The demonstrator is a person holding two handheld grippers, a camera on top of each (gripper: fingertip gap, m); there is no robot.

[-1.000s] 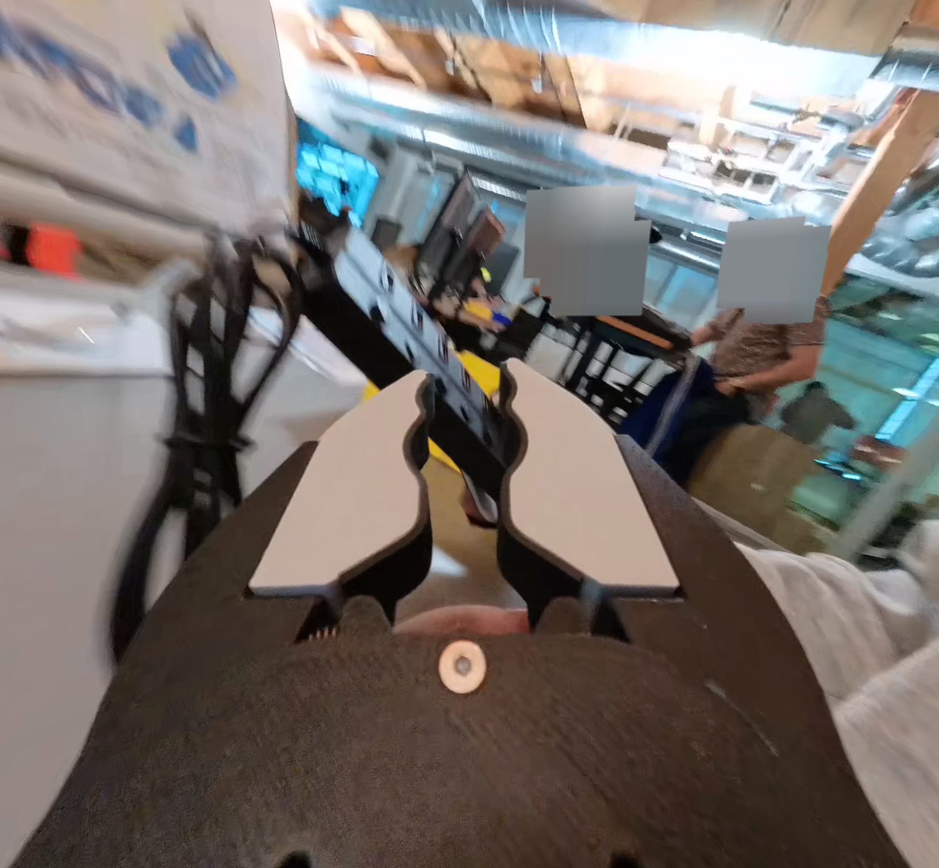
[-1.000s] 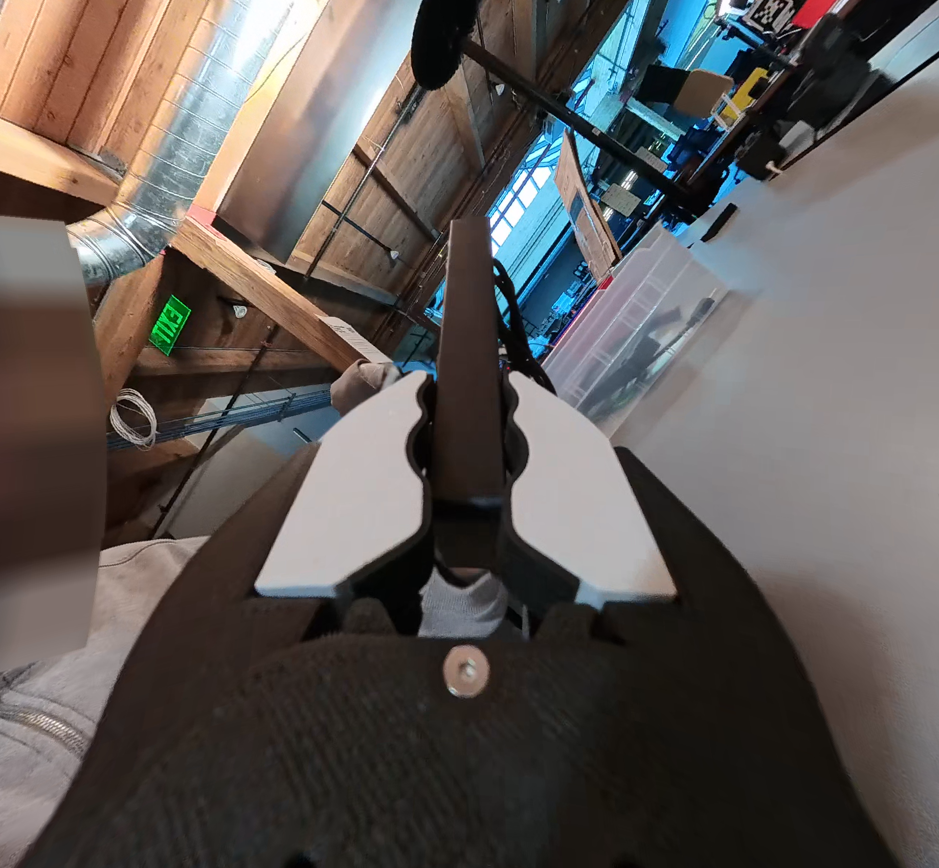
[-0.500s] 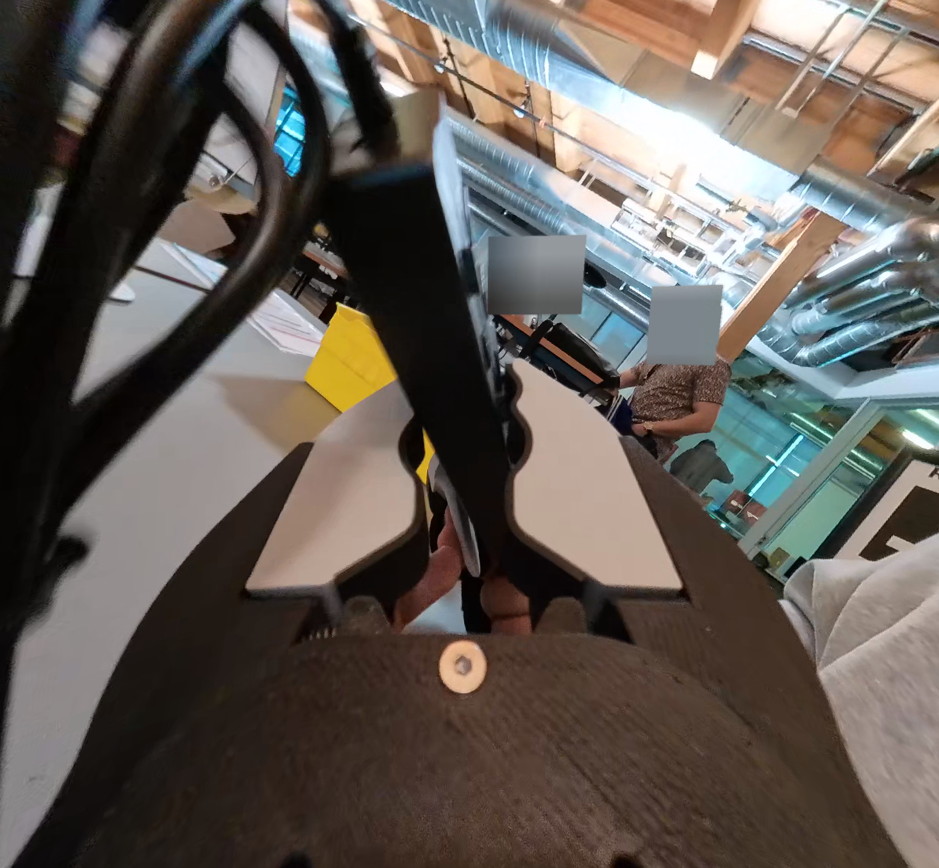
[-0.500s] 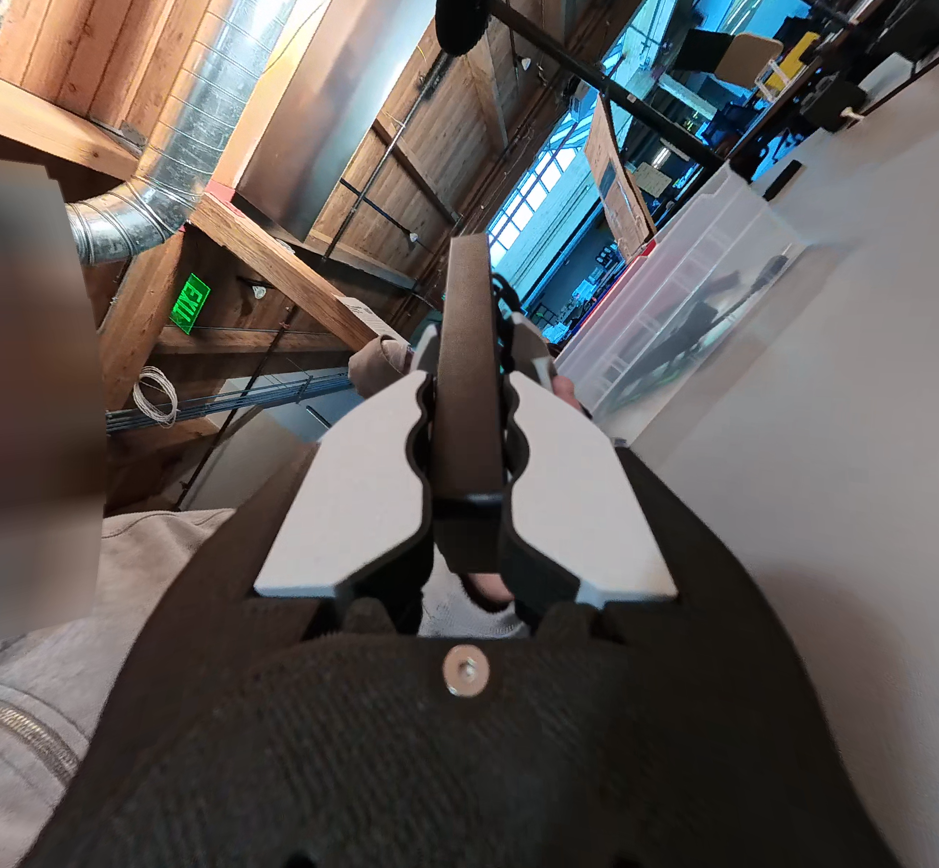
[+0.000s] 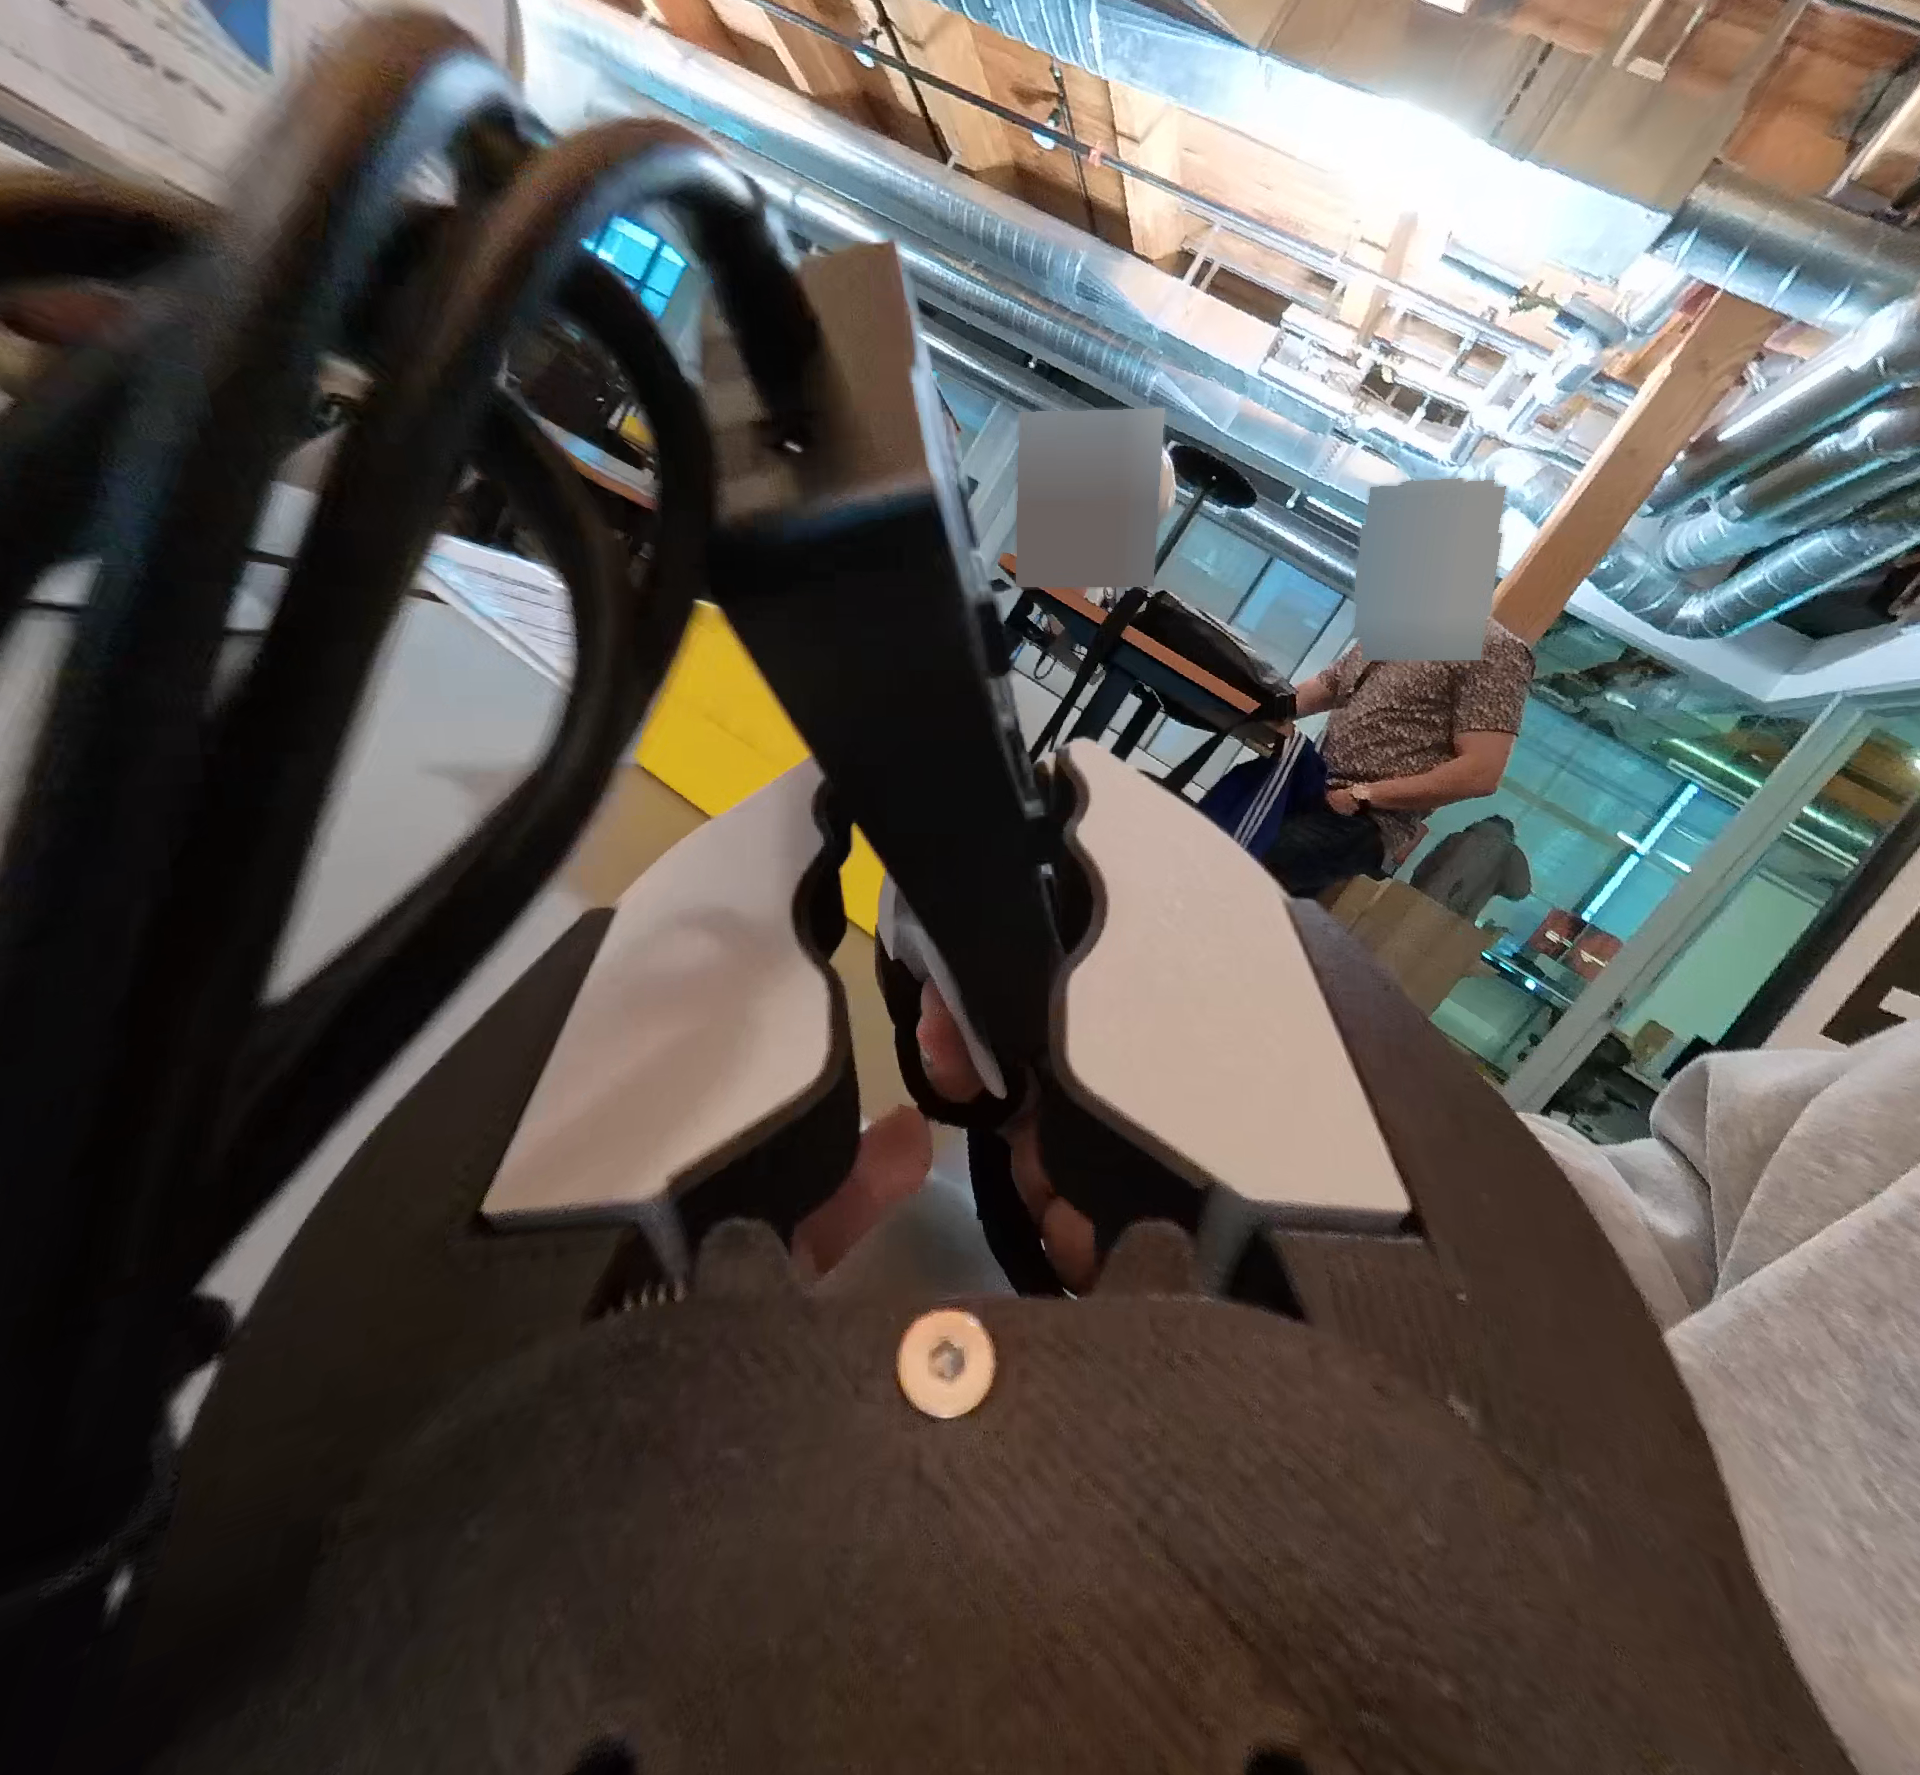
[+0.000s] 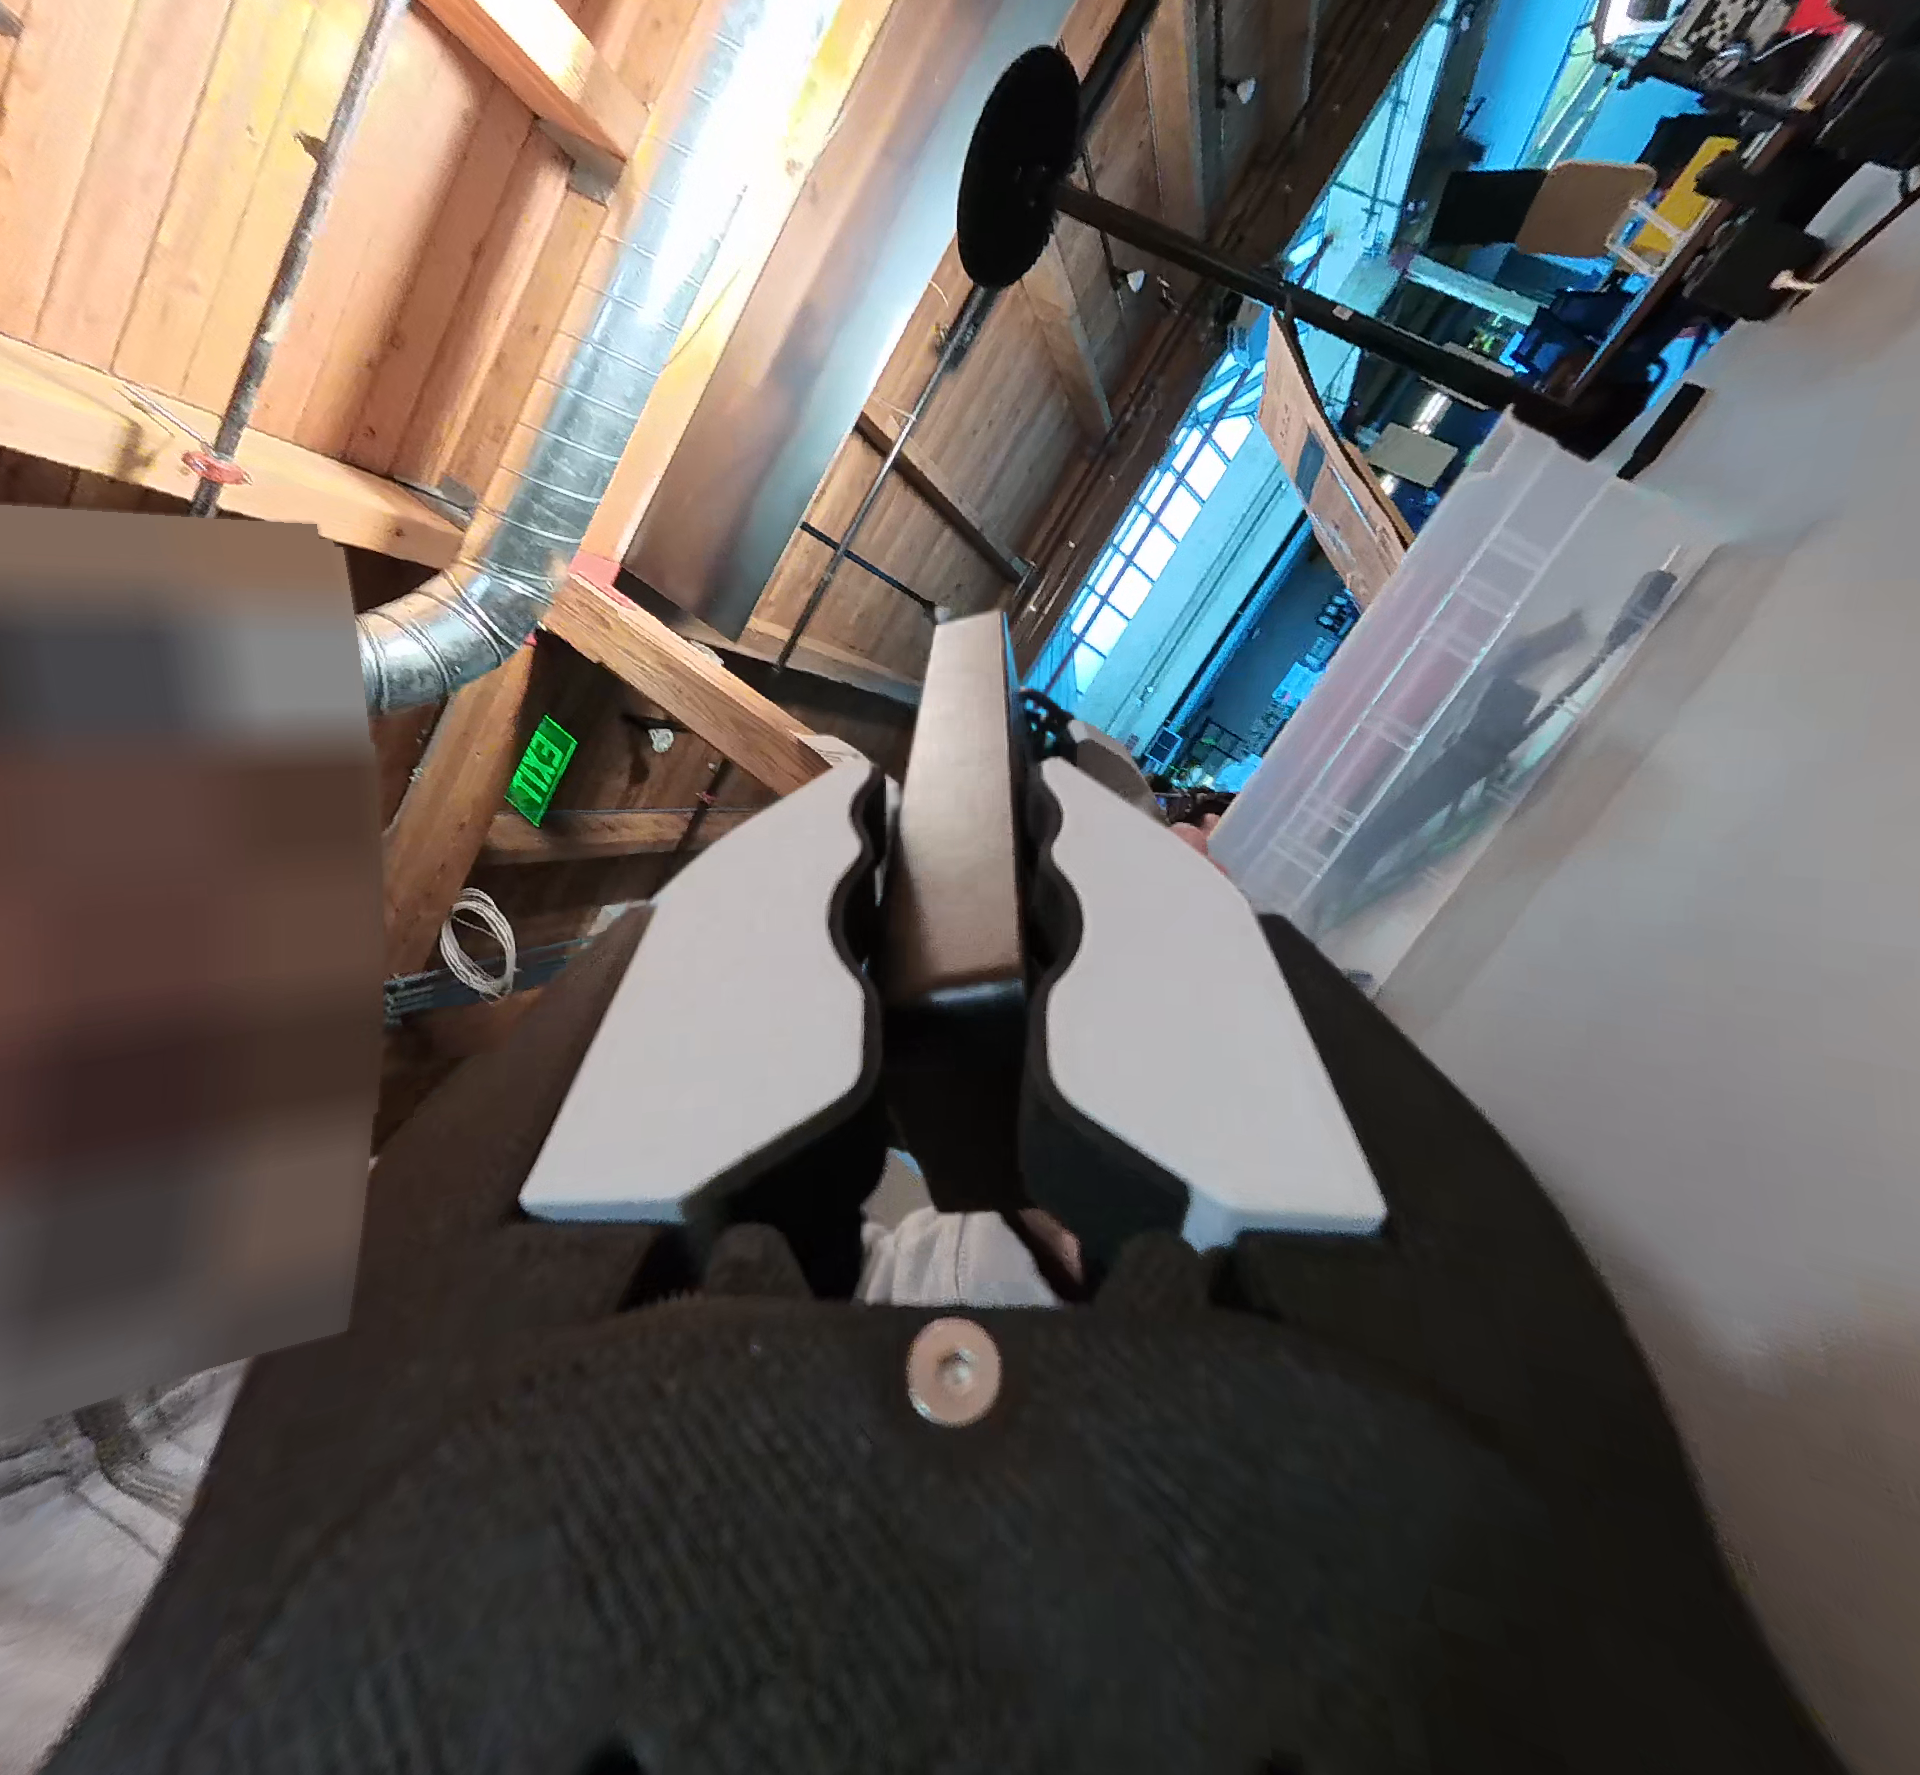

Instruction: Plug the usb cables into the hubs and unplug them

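Note:
A long black USB hub rises steeply out of my left gripper, which is shut on its lower part. The hub's ports run along its right edge. Thick black USB cables loop from its top end and hang blurred at the left, close to the camera. In the right wrist view the same kind of black hub stands edge-on between the fingers of my right gripper, which is shut on it. A bit of black cable shows behind it. Both grippers are raised off the table and tilted up toward the ceiling.
A white table lies at the left, with a yellow bin beyond it. A clear plastic bin stands on the white table. A grey sleeve is at the right. A person sits far back. Only a small space, under 4 cm, lies between the two pairs of fingers.
The left gripper has tilted up with the hub, which now stands steeper. The cables have swung close to the left camera. The right view has turned slightly; both grips hold.

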